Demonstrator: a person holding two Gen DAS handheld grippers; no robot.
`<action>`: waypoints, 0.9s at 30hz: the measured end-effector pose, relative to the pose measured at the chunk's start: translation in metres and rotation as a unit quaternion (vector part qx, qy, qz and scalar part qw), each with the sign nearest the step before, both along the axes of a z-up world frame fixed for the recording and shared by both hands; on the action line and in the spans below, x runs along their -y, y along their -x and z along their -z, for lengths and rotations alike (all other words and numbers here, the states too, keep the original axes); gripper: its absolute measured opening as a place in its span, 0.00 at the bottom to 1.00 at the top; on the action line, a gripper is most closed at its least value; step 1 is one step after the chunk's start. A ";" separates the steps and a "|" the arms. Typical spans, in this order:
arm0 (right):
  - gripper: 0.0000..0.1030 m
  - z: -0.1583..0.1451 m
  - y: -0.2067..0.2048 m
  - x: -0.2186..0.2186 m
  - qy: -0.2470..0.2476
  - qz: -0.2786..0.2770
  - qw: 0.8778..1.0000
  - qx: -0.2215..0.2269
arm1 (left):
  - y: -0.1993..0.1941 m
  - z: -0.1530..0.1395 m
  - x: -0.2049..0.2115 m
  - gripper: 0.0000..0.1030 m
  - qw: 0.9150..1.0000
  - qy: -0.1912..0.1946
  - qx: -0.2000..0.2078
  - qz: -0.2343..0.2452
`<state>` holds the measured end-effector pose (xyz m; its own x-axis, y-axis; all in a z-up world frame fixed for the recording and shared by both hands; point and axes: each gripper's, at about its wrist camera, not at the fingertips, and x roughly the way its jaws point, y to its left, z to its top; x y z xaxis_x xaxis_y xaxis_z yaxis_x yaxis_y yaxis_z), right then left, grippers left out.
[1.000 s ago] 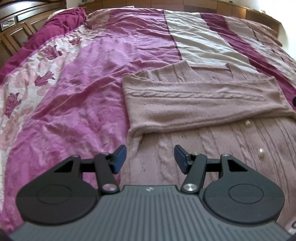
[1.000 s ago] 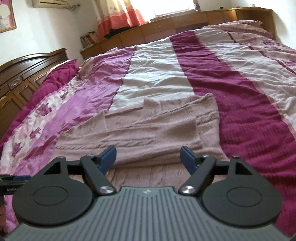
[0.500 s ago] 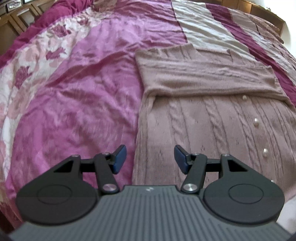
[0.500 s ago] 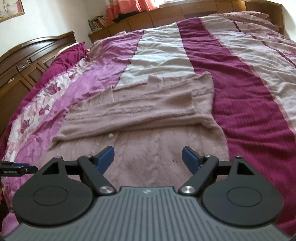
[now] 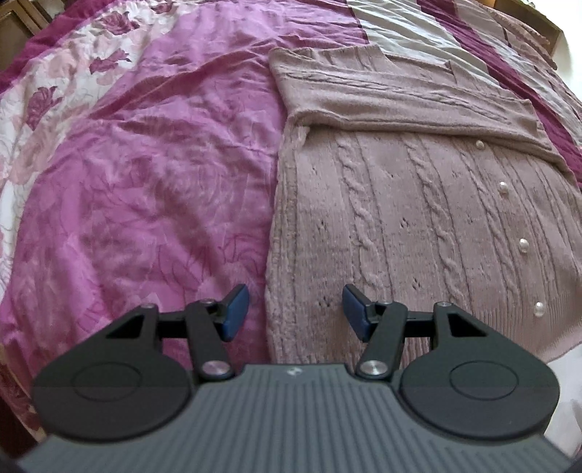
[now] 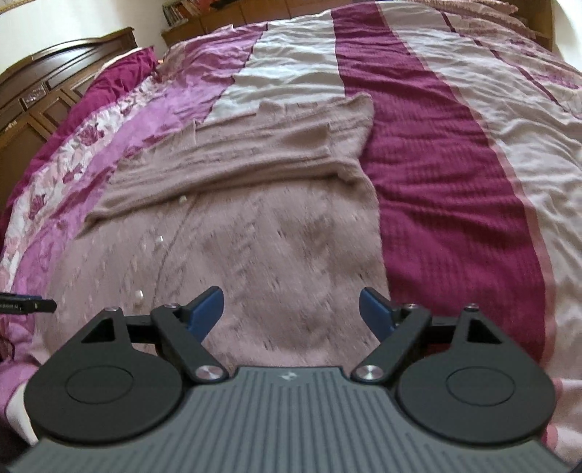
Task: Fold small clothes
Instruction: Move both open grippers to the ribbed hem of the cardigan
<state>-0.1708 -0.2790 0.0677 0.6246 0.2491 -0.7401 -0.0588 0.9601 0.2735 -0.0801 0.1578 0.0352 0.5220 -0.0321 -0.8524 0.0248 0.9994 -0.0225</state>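
A dusty-pink cable-knit cardigan [image 5: 418, 218] with pearl buttons [image 5: 523, 245] lies flat on the bed, its sleeves folded across the upper part. My left gripper [image 5: 296, 314] hovers open over the cardigan's lower left edge, nothing between its blue pads. In the right wrist view the same cardigan [image 6: 254, 233] fills the middle. My right gripper [image 6: 291, 314] stands wide open above its lower right part, near the right side edge, with nothing held. The tip of the left gripper [image 6: 27, 305] shows at the far left of the right wrist view.
The bed is covered by a quilt with purple satin [image 5: 145, 182], floral, grey-white [image 6: 291, 72] and dark magenta [image 6: 436, 182] stripes. A dark wooden headboard [image 6: 43, 94] stands at the left, low wooden cabinets [image 6: 218, 18] at the far end.
Both grippers have drawn back toward the cardigan's bottom hem and tipped further down; the folded sleeves now sit farther away in both views. The right jaws look slightly wider.
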 end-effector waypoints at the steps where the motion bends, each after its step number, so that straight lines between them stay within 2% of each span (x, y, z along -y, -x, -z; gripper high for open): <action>1: 0.84 0.001 0.003 0.003 0.002 -0.001 1.000 -0.005 | 0.001 0.001 0.000 0.57 1.000 0.001 -0.001 0.002; 6: 0.84 0.008 0.015 0.013 0.017 -0.003 1.000 -0.025 | 0.004 0.004 0.001 0.59 1.000 0.003 -0.006 0.009; 11: 0.84 0.017 0.023 0.021 -0.005 -0.015 0.999 -0.050 | 0.008 0.004 0.001 0.60 1.000 0.004 -0.014 0.018; 15: 0.84 0.026 0.025 0.016 -0.024 -0.036 0.997 -0.071 | 0.011 0.005 -0.002 0.60 0.999 0.025 -0.029 0.024; 21: 0.84 0.032 0.023 0.007 -0.024 -0.067 0.994 -0.083 | 0.014 0.014 0.000 0.60 0.995 0.054 -0.063 0.049; 27: 0.86 0.041 0.018 0.012 -0.049 -0.074 0.992 -0.086 | 0.014 0.021 -0.003 0.60 0.993 0.084 -0.063 0.049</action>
